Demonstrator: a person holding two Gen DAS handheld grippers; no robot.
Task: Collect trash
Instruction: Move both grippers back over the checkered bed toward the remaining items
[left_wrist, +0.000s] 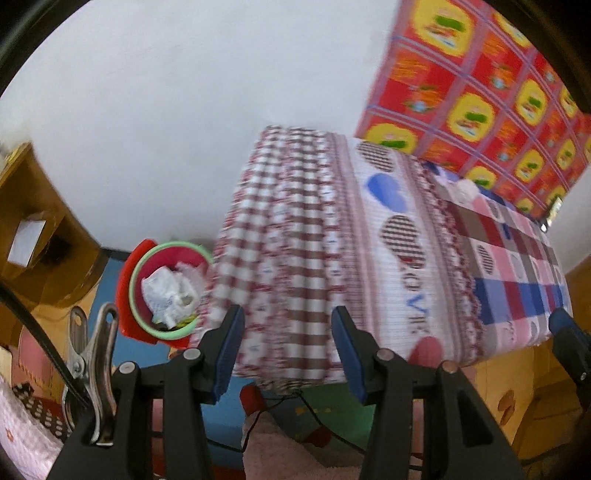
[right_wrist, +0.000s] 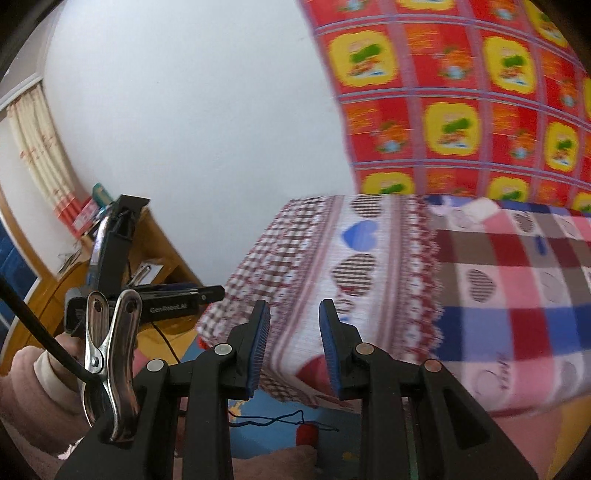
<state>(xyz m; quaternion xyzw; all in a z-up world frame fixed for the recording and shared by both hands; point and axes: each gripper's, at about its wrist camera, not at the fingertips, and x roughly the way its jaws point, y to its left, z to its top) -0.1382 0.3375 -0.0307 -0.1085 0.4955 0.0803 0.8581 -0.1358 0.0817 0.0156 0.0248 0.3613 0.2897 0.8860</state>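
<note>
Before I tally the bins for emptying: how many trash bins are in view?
1. The red trash bin with a green rim stands on the floor left of the bed, holding crumpled white trash. Others may be hidden behind the bed.

A red bin (left_wrist: 127, 291) with a green rim holds white trash (left_wrist: 168, 293). The bedspread (left_wrist: 332, 258) is pink-and-maroon check with hearts; the hanging (left_wrist: 480, 92) upper right is red and yellow.
</note>
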